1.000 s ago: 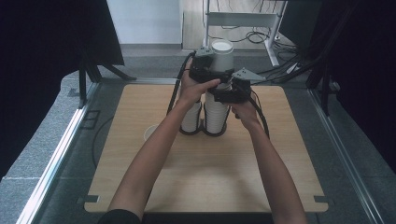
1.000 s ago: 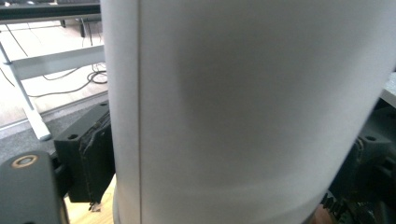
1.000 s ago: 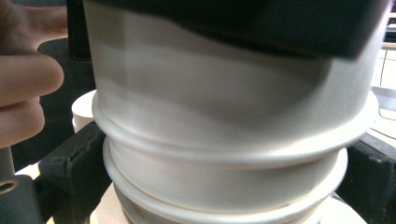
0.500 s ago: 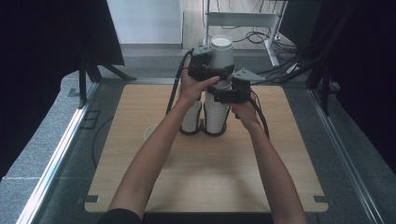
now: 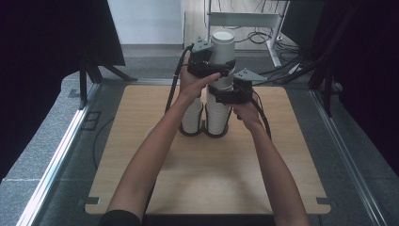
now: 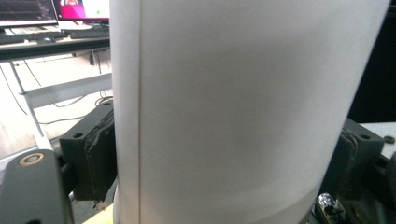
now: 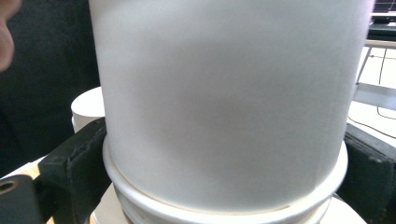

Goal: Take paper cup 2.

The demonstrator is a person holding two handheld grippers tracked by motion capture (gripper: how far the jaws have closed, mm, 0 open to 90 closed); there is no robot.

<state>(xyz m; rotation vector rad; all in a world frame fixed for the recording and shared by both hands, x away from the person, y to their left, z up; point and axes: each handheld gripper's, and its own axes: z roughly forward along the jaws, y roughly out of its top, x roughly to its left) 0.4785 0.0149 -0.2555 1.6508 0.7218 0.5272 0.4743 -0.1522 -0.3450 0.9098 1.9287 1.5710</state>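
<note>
Above the right stack point(image 5: 217, 115) on the table point(image 5: 291, 155), my left hand-held gripper point(image 5: 212, 70) pinches the top cup point(image 5: 222, 49), jaws just tightened, lifting it free. My right hand-held gripper point(image 5: 221, 96) clamps the stack's rim so it stays put.

Wooden table point(image 5: 282, 188), monitors point(image 6: 56, 9) behind
</note>
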